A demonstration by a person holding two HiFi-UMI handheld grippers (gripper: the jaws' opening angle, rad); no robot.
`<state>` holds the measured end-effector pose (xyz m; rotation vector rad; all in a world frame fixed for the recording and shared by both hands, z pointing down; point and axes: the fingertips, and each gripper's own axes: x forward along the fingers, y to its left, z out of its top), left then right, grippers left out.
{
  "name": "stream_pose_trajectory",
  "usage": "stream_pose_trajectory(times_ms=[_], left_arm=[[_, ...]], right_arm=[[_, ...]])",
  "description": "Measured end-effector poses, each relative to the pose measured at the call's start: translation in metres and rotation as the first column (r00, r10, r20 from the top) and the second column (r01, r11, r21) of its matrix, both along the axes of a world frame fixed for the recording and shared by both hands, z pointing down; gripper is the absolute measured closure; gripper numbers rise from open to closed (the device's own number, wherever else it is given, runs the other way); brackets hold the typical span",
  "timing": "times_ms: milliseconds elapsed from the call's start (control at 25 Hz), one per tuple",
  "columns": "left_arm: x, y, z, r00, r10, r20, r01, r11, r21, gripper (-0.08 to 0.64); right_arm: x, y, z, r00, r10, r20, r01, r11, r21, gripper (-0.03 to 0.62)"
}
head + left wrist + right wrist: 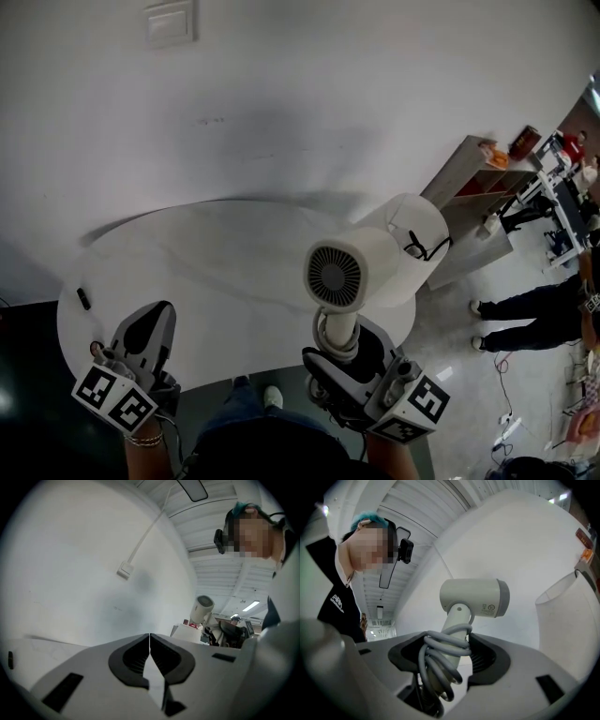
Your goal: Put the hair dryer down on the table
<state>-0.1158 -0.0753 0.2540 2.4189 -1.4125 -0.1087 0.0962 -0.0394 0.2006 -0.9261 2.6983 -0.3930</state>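
A white hair dryer (352,272) stands upright above the round white table (206,281), its grille toward the camera. My right gripper (339,354) is shut on its handle, round which the grey cord is wound (440,660). In the right gripper view the dryer's head (474,598) sits above the jaws. My left gripper (145,333) hovers over the table's near left edge, shut with nothing between the jaws (149,660). The left gripper view also catches the hair dryer (201,609) far off.
A white cylindrical bin (417,225) stands at the table's right rim, with a black cable on it. A small dark object (83,299) lies at the table's left edge. A grey shelf unit (478,202) and people's legs (511,319) are to the right.
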Motion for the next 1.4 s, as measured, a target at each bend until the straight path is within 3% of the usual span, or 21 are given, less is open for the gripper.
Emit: stream_pose_trajectory(times_ms=[840, 1080, 1400], left_arm=[[-0.004, -0.067, 0.044, 0.994, 0.112, -0.02, -0.113, 0.991, -0.074, 0.543], [-0.002, -0.076, 0.068, 0.992, 0.126, -0.002, -0.126, 0.985, -0.115, 0.543], [-0.006, -0.08, 0.076, 0.99, 0.139, 0.03, -0.135, 0.985, -0.107, 0.543]], right_arm=[[-0.026, -0.041, 0.041, 0.991, 0.075, -0.11, -0.086, 0.991, -0.1, 0.307], [-0.031, -0.047, 0.063, 0.986, 0.065, -0.155, -0.085, 0.988, -0.126, 0.307], [-0.047, -0.058, 0.085, 0.979, 0.0, -0.203, -0.04, 0.981, -0.19, 0.307]])
